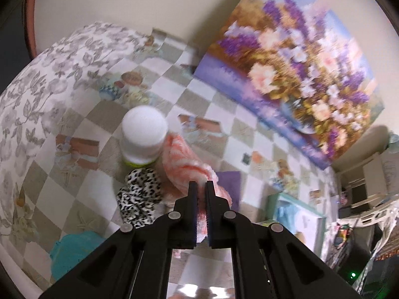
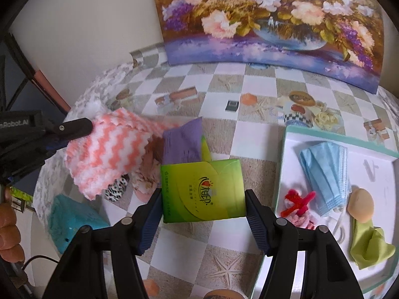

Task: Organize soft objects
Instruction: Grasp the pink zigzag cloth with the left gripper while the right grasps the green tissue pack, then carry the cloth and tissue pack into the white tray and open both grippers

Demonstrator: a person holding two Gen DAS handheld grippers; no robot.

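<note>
My left gripper (image 1: 202,186) is pinched nearly shut on the pink-and-white cloth (image 2: 109,154); in the right wrist view the cloth hangs from its tips, lifted above the worktop (image 2: 224,114) with its lower edge over the leopard-print item (image 1: 141,196). In the left wrist view the cloth (image 1: 189,162) runs from between my fingertips toward a white jar (image 1: 143,134) with a green base, which stands just beside the leopard-print item. A purple cloth (image 2: 183,142) lies on the checkered worktop just right of the pink one, and a teal sponge (image 2: 72,221) sits near the worktop's left edge.

My right gripper (image 2: 203,199) is spread wide around a green tissue pack (image 2: 202,191). The pack fills the gap between the two fingers and both pads look to be touching its sides, though I cannot tell how firmly they press. The pack's upper edge overlaps the lower corner of the purple cloth.

To the right, a shallow white tray (image 2: 369,159) with a pale green rim rests on the worktop. Inside it lie a blue face mask (image 2: 324,172), a red fuzzy piece (image 2: 298,203) just left of the mask, a peach-coloured round puff (image 2: 360,205) and a green cloth (image 2: 369,244) below the puff. A flower painting (image 2: 261,20) leans against the wall behind the worktop.
</note>
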